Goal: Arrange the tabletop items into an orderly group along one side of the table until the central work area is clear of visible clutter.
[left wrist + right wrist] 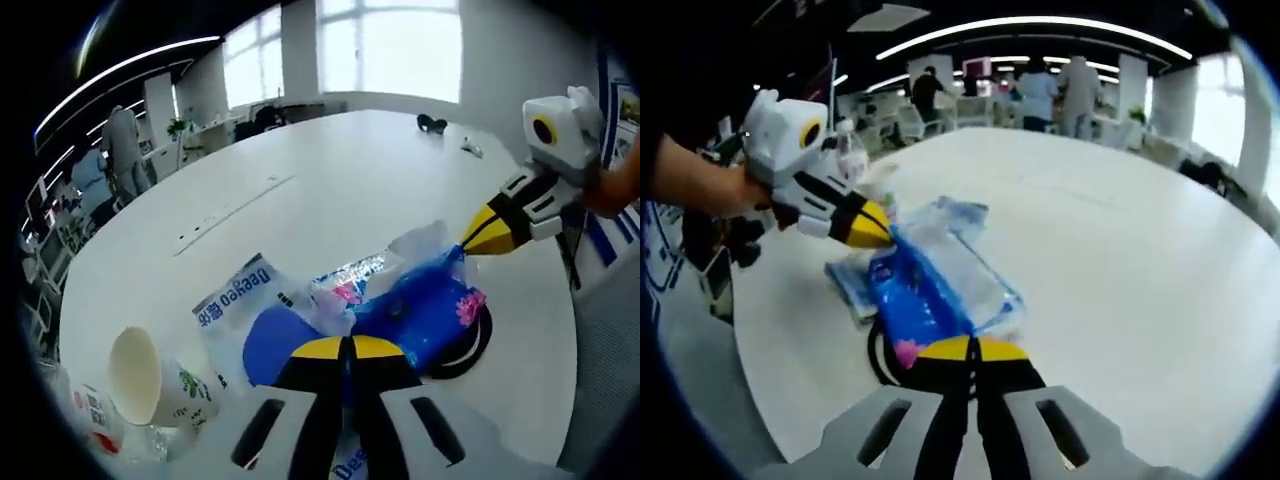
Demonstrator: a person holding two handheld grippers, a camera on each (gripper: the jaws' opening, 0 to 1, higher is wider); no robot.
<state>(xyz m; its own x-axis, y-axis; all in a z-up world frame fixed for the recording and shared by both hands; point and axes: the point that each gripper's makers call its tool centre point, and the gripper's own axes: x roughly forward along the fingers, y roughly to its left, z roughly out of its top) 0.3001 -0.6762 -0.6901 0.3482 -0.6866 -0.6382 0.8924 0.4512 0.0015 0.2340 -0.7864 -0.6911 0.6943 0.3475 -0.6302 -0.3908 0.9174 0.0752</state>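
Note:
A blue plastic tissue pack (pixel 425 312) with a pink flower print lies near the table's edge. My left gripper (pixel 350 346) is shut on its near end. My right gripper (pixel 468 245) comes in from the right and pinches the pack's clear wrapper at the far end. In the right gripper view the same pack (pixel 935 290) stretches between my right gripper (pixel 975 348), shut on its flowered end, and my left gripper (pixel 886 235), which a hand holds at the left. A white Deeyeo tissue pack (pixel 240 298) lies beside it.
A white paper cup (pixel 140 375) lies on its side by a red-labelled bottle (pixel 95 420). A black ring (pixel 472 350) sits under the blue pack. Small dark and white objects (pixel 432 123) rest at the far edge of the white table (pixel 330 170). People stand beyond the table.

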